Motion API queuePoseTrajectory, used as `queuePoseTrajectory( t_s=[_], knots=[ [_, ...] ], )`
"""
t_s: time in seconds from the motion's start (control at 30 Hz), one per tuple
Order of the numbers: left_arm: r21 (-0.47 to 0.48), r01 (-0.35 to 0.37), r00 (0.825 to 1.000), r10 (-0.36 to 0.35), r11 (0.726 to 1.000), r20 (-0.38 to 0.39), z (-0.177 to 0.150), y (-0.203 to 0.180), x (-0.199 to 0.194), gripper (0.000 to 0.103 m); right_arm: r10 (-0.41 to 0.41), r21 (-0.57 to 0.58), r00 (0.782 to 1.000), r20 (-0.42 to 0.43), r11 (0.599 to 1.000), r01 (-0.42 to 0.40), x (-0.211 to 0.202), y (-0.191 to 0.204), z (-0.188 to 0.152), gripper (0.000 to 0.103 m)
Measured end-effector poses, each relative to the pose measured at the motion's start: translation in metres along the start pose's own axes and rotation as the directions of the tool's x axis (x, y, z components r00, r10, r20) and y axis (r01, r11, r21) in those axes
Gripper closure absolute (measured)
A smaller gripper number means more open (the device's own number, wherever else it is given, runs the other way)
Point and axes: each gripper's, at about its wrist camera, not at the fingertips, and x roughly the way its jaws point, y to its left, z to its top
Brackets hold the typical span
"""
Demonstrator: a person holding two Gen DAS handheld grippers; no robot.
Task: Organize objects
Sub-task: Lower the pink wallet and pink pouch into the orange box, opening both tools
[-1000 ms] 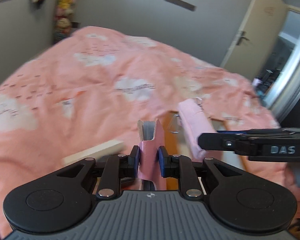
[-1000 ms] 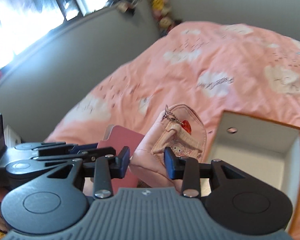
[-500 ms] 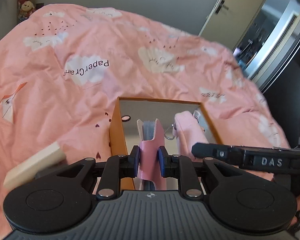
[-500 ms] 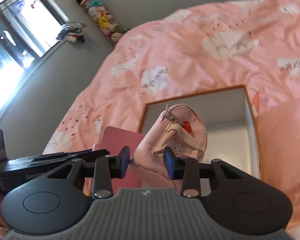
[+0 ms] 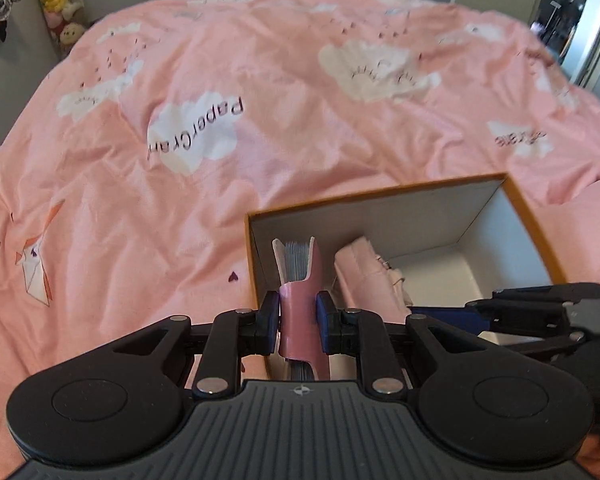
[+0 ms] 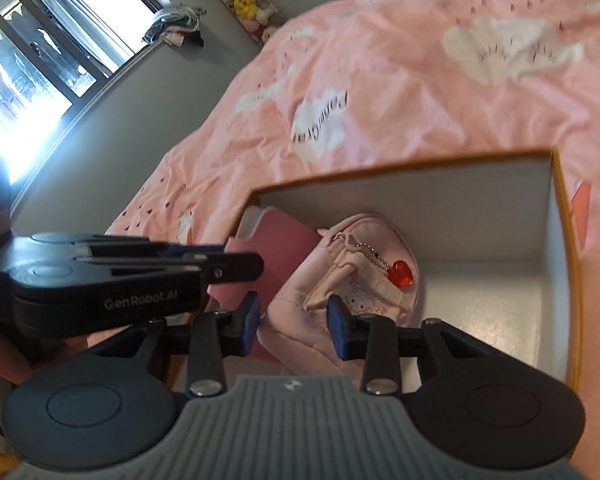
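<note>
Box (image 5: pixel 380 204), lower centre, open-topped under both: left hand-held gripper (image 5: pixel 298 318) clamps upright pink notebook (image 5: pixel 300 280), right hand-held gripper (image 6: pixel 293 322) clamps pink pouch (image 6: pixel 364 264).

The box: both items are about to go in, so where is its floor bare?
Bare white floor lies by the box's right wall, beside the pink pouch. The left corner is crowded: the pink notebook and pouch hang there together.

The left tongs (image 5: pixel 298 316) point steeply down, jaws clamped narrowly on a notebook (image 5: pixel 300 312). The right tongs (image 6: pixel 293 320) angle down just beside them, jaws set wider, pressing a pouch (image 6: pixel 340 280). A hand (image 6: pixel 3 356) shows behind the left tongs.
</note>
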Motion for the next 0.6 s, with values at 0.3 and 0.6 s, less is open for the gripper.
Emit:
queuePoseTrajectory(
  t_s=[0.3, 0.6],
  knots=[
    [0.036, -0.063, 0.998, 0.063, 0.997, -0.005, 0.006, -0.011, 0.01, 0.081, -0.013, -0.004, 0.999, -0.046, 1.0, 0.013, 0.012, 0.002, -0.002, 0.063],
    [-0.081, 0.076, 0.989, -0.065, 0.994, 0.13, 0.0, 0.03, -0.04, 0.075, 0.048, -0.025, 0.998, 0.044, 0.999, -0.047, 0.016, 0.011, -0.012, 0.064]
  ],
)
